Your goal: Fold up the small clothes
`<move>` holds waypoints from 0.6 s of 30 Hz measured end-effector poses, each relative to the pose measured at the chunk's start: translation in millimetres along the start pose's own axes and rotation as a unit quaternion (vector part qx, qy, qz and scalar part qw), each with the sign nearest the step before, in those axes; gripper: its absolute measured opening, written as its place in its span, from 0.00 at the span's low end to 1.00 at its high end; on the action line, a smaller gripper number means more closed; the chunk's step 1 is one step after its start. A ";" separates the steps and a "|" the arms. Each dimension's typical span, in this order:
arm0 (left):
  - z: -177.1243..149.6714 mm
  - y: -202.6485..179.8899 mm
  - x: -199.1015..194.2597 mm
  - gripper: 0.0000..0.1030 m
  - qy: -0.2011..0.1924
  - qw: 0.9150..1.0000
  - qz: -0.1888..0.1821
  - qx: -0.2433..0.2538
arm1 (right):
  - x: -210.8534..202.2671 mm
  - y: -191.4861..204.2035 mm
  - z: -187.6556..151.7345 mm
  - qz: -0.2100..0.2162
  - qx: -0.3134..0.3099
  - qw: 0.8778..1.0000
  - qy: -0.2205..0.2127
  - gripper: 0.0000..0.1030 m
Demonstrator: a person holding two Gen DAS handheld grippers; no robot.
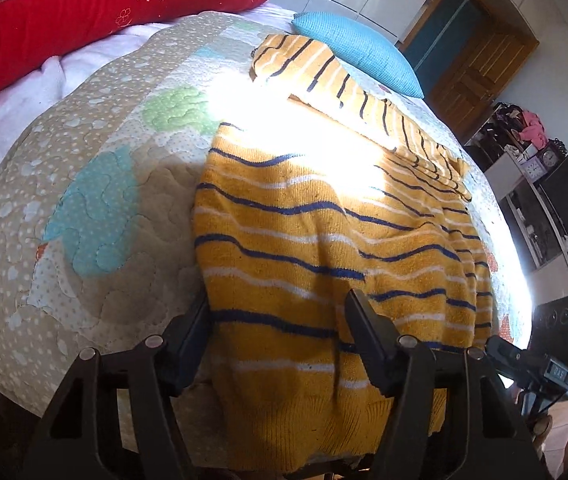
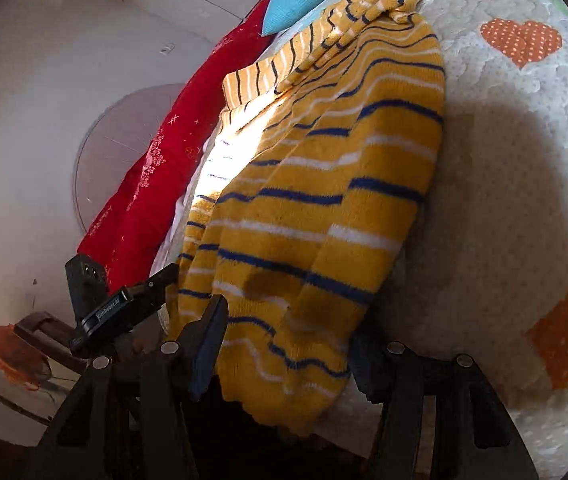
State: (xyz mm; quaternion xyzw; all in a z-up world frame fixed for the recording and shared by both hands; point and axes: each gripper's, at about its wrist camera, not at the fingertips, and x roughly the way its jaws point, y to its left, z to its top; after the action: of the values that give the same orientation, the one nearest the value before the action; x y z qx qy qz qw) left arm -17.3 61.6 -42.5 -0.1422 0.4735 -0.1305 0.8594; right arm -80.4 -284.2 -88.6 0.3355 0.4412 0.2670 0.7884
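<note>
Left wrist view: a yellow knitted sweater [image 1: 315, 240] with blue and white stripes lies spread on a quilted bedspread [image 1: 96, 200], one sleeve stretched out toward a blue pillow [image 1: 357, 50], with a red pillow [image 1: 96, 12] at the far edge of the bed. The left gripper [image 1: 280, 324] stands partly open over the sweater's near hem, one finger at the garment's side edge and the other resting on the knit, so the cloth lies between the jaws, but whether the pads actually pinch it cannot be told. The right gripper [image 2: 287, 344] is likewise about half open at the same hem (seen from the other side, where the bedspread shows orange hearts), its fingers straddling the lower corner of the sweater; a grip is not clear here either. Strong sunlight washes out the middle of the garment.
</note>
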 end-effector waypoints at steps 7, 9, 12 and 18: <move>4.1 -6.2 -10.6 0.08 0.015 0.998 0.052 -0.024 | -8.5 0.6 -2.0 -0.005 0.022 1.000 -0.003 0.10; -1.5 -9.1 -26.5 0.07 0.006 0.998 0.053 -0.027 | -23.1 -0.9 -3.1 0.004 0.025 1.000 -0.010 0.10; -16.5 -12.0 -47.7 0.07 -0.004 0.998 0.050 -0.030 | -53.9 -1.9 -8.4 0.000 0.010 1.000 -0.016 0.09; -48.2 8.8 -43.3 0.05 0.037 0.995 0.085 -0.047 | -80.2 -27.0 -36.8 -0.073 0.027 0.997 0.002 0.09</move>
State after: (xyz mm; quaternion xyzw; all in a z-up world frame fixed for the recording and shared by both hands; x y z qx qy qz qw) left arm -79.9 79.5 -36.8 -0.1365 0.5206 -0.0400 0.8419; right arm -146.7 -348.0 -82.0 0.3234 0.4729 0.1973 0.7955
